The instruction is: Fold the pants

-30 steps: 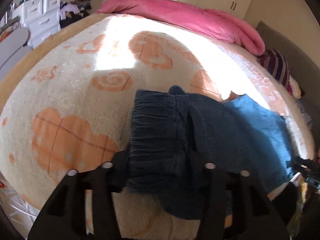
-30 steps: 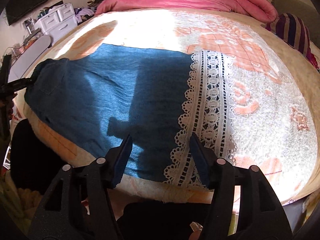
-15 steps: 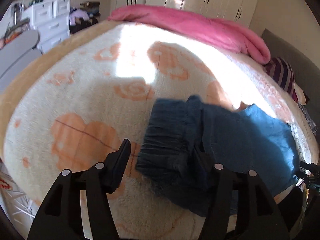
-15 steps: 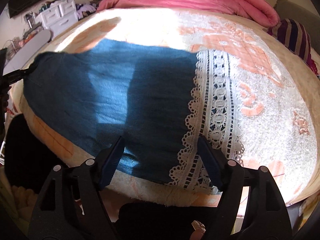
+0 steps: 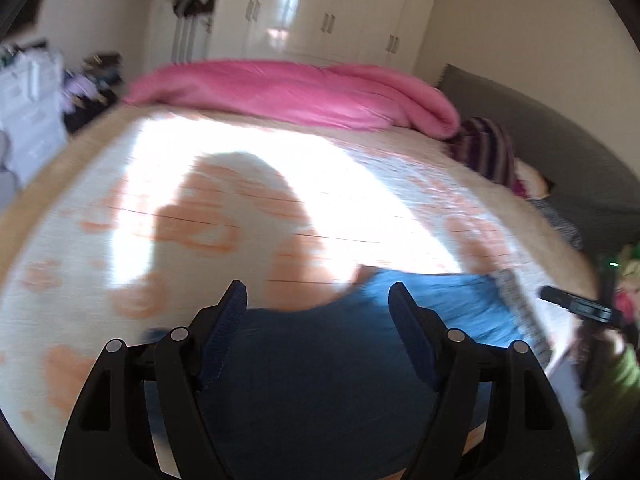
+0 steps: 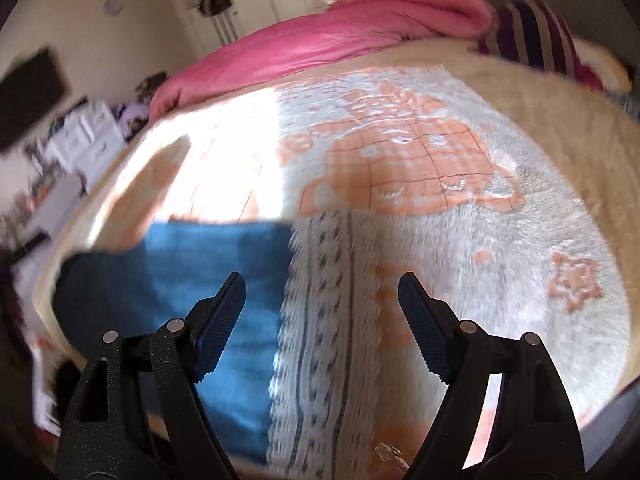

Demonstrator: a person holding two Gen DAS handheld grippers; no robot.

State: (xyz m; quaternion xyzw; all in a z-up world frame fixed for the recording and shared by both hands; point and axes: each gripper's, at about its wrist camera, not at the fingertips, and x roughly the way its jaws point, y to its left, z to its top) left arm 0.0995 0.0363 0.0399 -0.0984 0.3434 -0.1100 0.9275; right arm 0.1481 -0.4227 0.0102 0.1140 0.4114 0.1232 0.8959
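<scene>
Pants [image 5: 320, 376], one blue pair, lie flat on the blanket [image 5: 248, 216] at the lower edge of the bed. In my left view they fill the lower centre of the frame and run off to the lower right. In my right view they sit at lower left [image 6: 188, 276], with their white lace hem [image 6: 320, 320] a vertical band in the lower centre.

My left gripper [image 5: 318, 300] has its two fingers spread wide, above the pants and holding nothing. My right gripper [image 6: 322, 292] is spread just as wide, one finger over the blue cloth, the other over the blanket, the lace between them; whether it touches the cloth I cannot tell.

One pink duvet [image 5: 288, 92] is bunched along the top of both frames. One striped pillow [image 6: 532, 36] lies at upper right. One white drawer unit [image 6: 80, 140] stands at the left edge. Both views are blurred.
</scene>
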